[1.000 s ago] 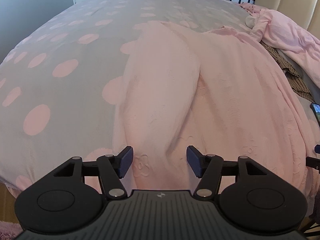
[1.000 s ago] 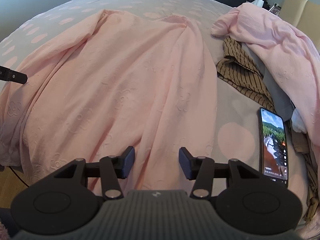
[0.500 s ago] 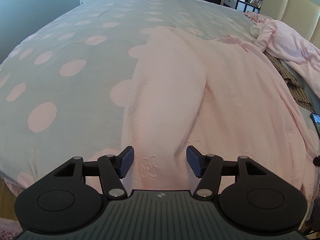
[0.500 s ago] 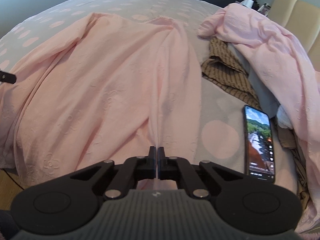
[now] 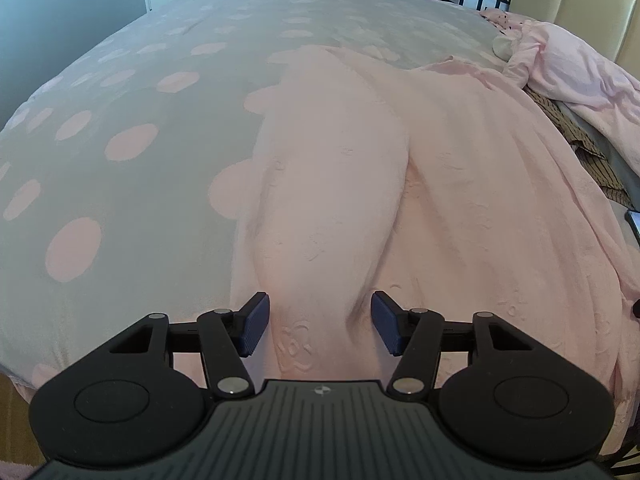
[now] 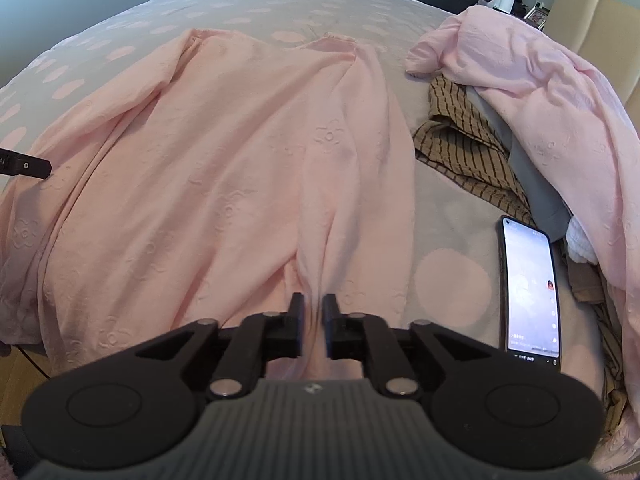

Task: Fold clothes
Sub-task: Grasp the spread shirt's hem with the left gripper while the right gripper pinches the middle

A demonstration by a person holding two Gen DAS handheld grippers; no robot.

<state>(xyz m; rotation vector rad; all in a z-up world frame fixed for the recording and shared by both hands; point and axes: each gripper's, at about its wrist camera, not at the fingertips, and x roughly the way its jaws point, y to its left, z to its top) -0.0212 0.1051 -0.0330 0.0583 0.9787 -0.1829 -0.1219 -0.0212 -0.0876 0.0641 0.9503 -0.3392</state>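
The left gripper point(image 5: 318, 328) is hovering over the near edge of the bed point(image 5: 120, 184), its jaws apart and closing, with a raised ridge of the pink garment point(image 5: 440, 200) lying between them but not yet pinched. The garment is lying spread across the spotted bedcover, its hem at the near edge and its neckline toward the far side, still creased and not yet folded over anywhere that I can see. The right gripper point(image 6: 313, 330) is sitting further along the same hem; its jaws are opening, a narrow gap showing, with a pleat of the cloth running between them. Toward the right edge, 1 phone point(image 6: 530, 292) is lying face up, and beyond it a striped brown garment point(image 6: 464, 148) and another pink garment point(image 6: 540, 92) are waiting in a heap, so most of the folding is still ahead.
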